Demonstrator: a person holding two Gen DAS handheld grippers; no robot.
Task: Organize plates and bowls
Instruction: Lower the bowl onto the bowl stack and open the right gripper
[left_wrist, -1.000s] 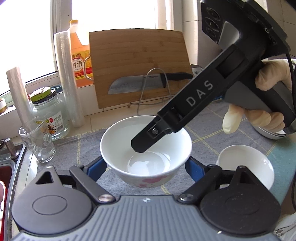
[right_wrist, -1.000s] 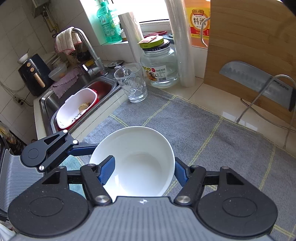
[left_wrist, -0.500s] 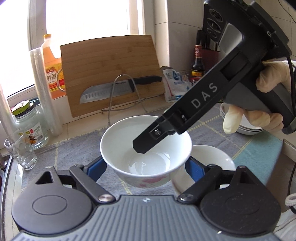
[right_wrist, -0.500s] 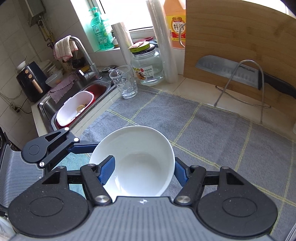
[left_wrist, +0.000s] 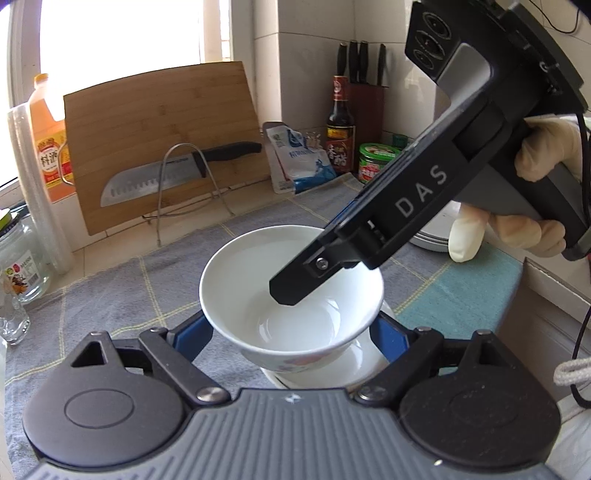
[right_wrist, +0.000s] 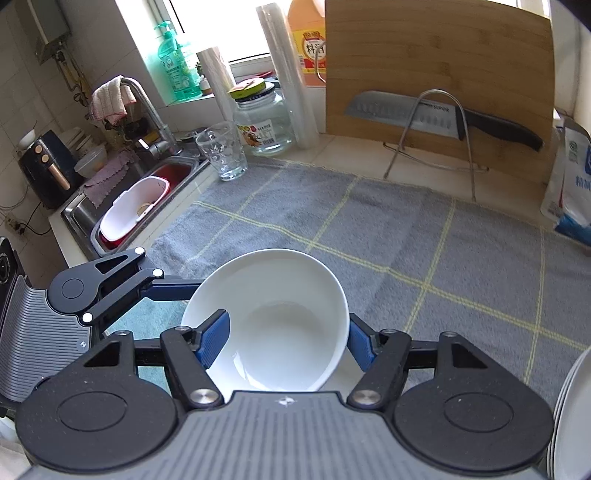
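Observation:
A white bowl (left_wrist: 258, 280) with a pink pattern on its outside hangs above the grey cloth. My left gripper (left_wrist: 291, 332) is shut on it, one blue pad against each side. My right gripper (right_wrist: 286, 341) grips the same bowl (right_wrist: 280, 295), its left pad inside the rim and its right pad outside the wall. In the left wrist view, one of its fingers (left_wrist: 295, 284) reaches down into the bowl from the upper right. A smaller white bowl (left_wrist: 358, 365) sits on the cloth directly under the held one. A stack of white plates (left_wrist: 432, 236) lies at the right.
A cutting board (left_wrist: 159, 136) and a knife (left_wrist: 166, 177) on a wire stand lean at the back. The glass (right_wrist: 221, 151), jar (right_wrist: 264, 122) and sink (right_wrist: 147, 192) are to the left. Bottles and a pouch (left_wrist: 295, 162) fill the far right corner. The plate stack's rim (right_wrist: 569, 424) is close at the right.
Both grippers have carried the bowl to the right across the cloth. The smaller bowl, earlier off to the right, now lies under the held bowl. Both grips are unchanged.

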